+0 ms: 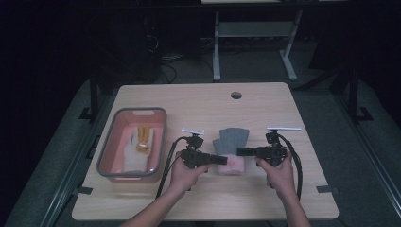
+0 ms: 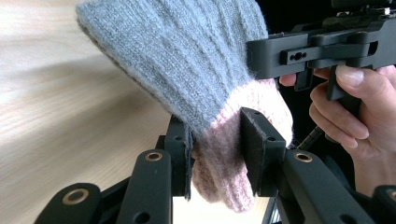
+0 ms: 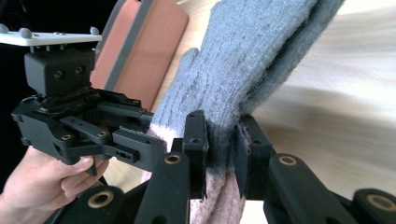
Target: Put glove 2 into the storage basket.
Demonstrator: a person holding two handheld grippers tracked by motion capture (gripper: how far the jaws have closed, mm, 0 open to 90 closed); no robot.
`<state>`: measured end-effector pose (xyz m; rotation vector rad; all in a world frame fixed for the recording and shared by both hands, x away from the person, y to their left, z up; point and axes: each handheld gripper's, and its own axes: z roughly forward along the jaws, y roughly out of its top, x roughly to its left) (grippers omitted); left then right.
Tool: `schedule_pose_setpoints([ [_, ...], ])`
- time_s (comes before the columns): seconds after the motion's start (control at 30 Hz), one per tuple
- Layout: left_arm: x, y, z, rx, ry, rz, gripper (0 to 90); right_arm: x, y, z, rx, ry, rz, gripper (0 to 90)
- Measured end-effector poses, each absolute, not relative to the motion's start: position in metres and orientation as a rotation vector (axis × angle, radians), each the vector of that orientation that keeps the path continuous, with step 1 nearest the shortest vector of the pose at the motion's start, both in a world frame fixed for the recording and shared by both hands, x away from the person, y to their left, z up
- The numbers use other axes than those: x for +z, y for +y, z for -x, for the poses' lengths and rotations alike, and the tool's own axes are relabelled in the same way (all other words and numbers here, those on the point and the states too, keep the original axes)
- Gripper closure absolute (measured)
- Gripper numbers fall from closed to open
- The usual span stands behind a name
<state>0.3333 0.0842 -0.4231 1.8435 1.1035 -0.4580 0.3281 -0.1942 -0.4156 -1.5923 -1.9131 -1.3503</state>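
A grey knitted glove [image 1: 231,140] with a pink cuff [image 1: 232,164] is held between both grippers just above the middle of the wooden table [image 1: 198,101]. My left gripper [image 1: 221,160] comes in from the left and is shut on the pink cuff [image 2: 219,158]. From the right, my right gripper [image 1: 239,152] is shut on the glove [image 3: 247,74] where the grey knit meets the pink. The glove's fingers point away from me. In the left gripper view the right gripper's body [image 2: 322,49] and its hand sit just behind the glove [image 2: 187,56].
A pink bin with a grey rim [image 1: 163,135] stands at the left of the table; a small tan toy [image 1: 143,142] and some white cloth lie in it. A round cable hole [image 1: 236,95] sits near the far edge. A desk frame [image 1: 255,33] stands beyond the table.
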Motion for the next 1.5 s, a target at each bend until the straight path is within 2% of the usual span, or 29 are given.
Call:
schedule_pose_setpoints([
  [1.5, -0.401, 0.145, -0.331, -0.392, 1.122, -1.792, 65.7, -0.387, -0.134, -0.352, -1.302, -2.015, 1.458, 76.3],
])
